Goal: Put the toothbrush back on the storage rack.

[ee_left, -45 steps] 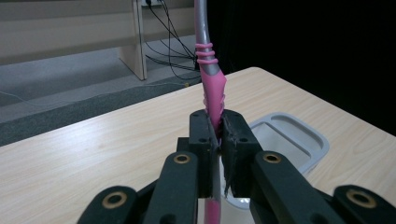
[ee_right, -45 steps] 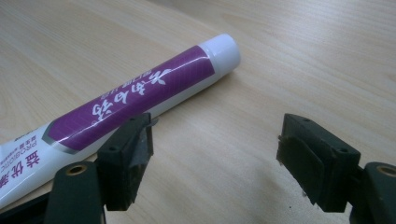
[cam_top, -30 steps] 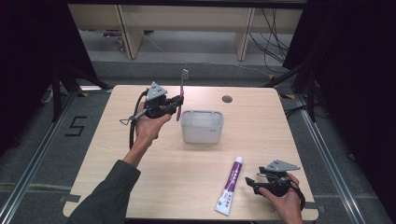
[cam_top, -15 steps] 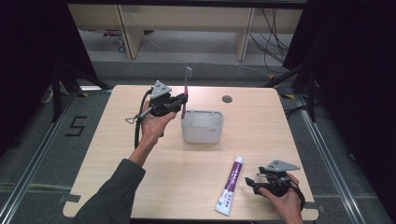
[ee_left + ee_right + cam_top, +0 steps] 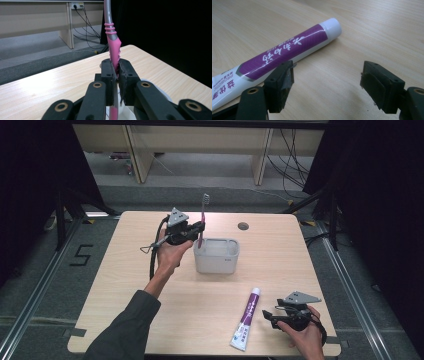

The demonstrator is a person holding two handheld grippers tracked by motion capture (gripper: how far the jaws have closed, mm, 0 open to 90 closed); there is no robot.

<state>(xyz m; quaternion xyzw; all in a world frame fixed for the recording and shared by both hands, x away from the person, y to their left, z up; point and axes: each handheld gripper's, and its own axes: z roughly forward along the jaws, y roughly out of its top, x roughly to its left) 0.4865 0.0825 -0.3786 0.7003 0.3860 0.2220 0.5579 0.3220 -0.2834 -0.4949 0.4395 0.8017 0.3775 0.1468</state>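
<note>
Left gripper (image 5: 199, 231) is clamping a pink and grey plastic toothbrush (image 5: 203, 218) by its handle, holding it upright, bristles on top, over the near-left rim of the white rectangular plastic container (image 5: 217, 256) sitting mid-table. Right gripper (image 5: 270, 315) is resting low at the near right of the light wooden table (image 5: 280, 250), its jaws standing wide apart around nothing, just beside the purple and white toothpaste tube (image 5: 247, 319) lying flat.

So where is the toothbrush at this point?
High view: the toothbrush stands upright in the left hand-held gripper, above the white container's left rim.
</note>
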